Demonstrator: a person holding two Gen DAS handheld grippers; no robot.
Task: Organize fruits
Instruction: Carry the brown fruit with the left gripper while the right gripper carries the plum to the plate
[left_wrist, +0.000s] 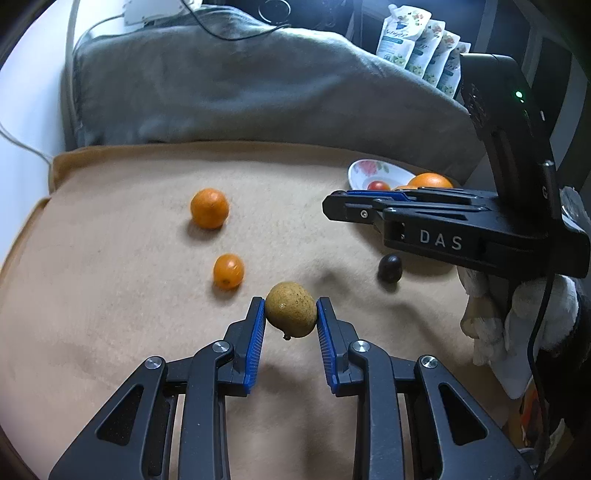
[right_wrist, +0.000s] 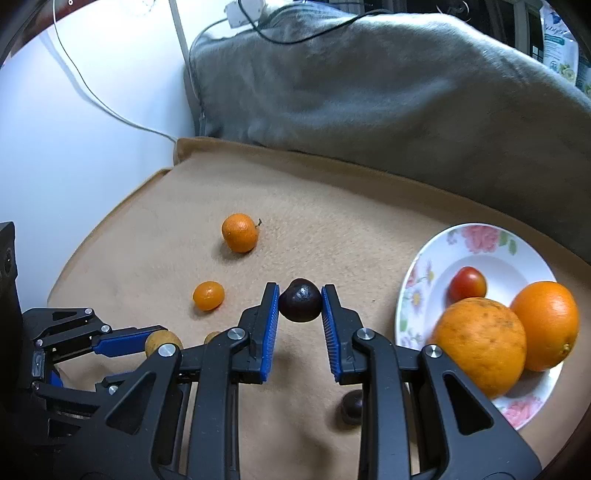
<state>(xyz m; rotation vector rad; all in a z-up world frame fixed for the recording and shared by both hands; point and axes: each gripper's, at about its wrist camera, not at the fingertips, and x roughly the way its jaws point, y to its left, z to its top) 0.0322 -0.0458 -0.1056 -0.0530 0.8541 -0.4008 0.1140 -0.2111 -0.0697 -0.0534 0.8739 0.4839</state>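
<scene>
In the left wrist view, a mandarin (left_wrist: 209, 208) lies left of centre on the tan blanket (left_wrist: 110, 295), with a smaller kumquat (left_wrist: 228, 271) just below it. At lower centre the left gripper (left_wrist: 290, 314) has its blue pads pressed against both sides of a yellow-brown fruit (left_wrist: 291, 309). Further right a dark plum (left_wrist: 389, 268) rests on the blanket, beneath the right gripper (left_wrist: 334, 206) at the right edge; the floral plate (left_wrist: 365, 171) shows behind it.

In the right wrist view, the right gripper (right_wrist: 300, 306) at centre is clamped on a second dark plum (right_wrist: 300, 301). At right the plate (right_wrist: 424, 273) holds a tomato (right_wrist: 467, 283) and two oranges (right_wrist: 480, 345)
</scene>
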